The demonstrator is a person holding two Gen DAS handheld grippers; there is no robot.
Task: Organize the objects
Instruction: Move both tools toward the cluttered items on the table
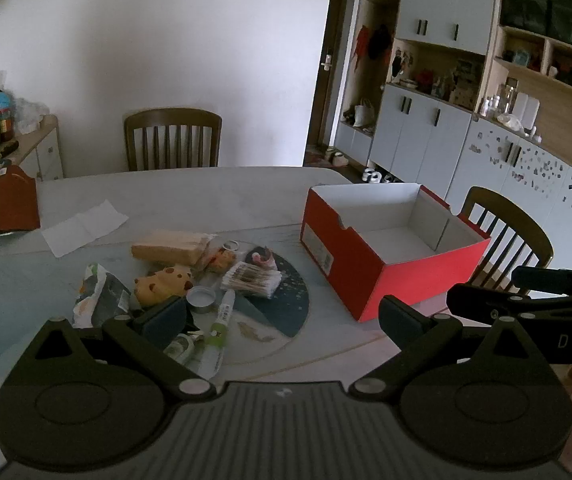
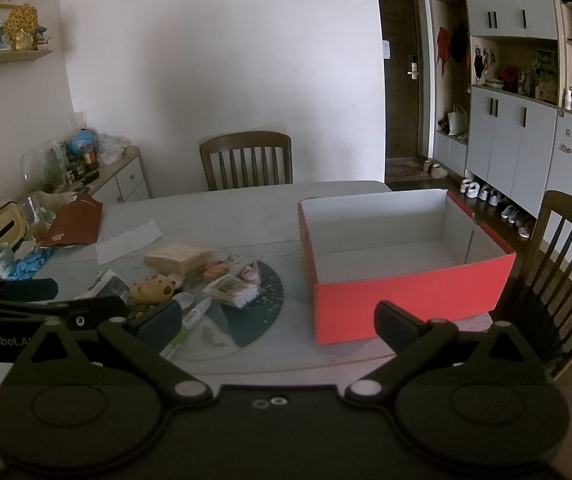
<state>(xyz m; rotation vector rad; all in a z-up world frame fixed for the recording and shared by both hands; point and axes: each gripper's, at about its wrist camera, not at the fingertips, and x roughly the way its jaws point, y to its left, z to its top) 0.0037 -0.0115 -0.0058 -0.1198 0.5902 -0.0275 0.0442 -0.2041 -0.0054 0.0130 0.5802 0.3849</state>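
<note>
Gaping wide, both tongs [image 1: 282, 316] [image 2: 278, 320] face an empty red box [image 2: 405, 300].

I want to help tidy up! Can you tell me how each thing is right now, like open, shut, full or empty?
Red box: lid off, empty inside.
Left gripper: open, holding nothing.
Right gripper: open, holding nothing.
Pile of small things: loose on the table, none in the box yet.
Small round tin: upright in the pile.
Green-and-white tube: lying flat.
White paper: lying flat, creased.
Brown door: shut.
</note>
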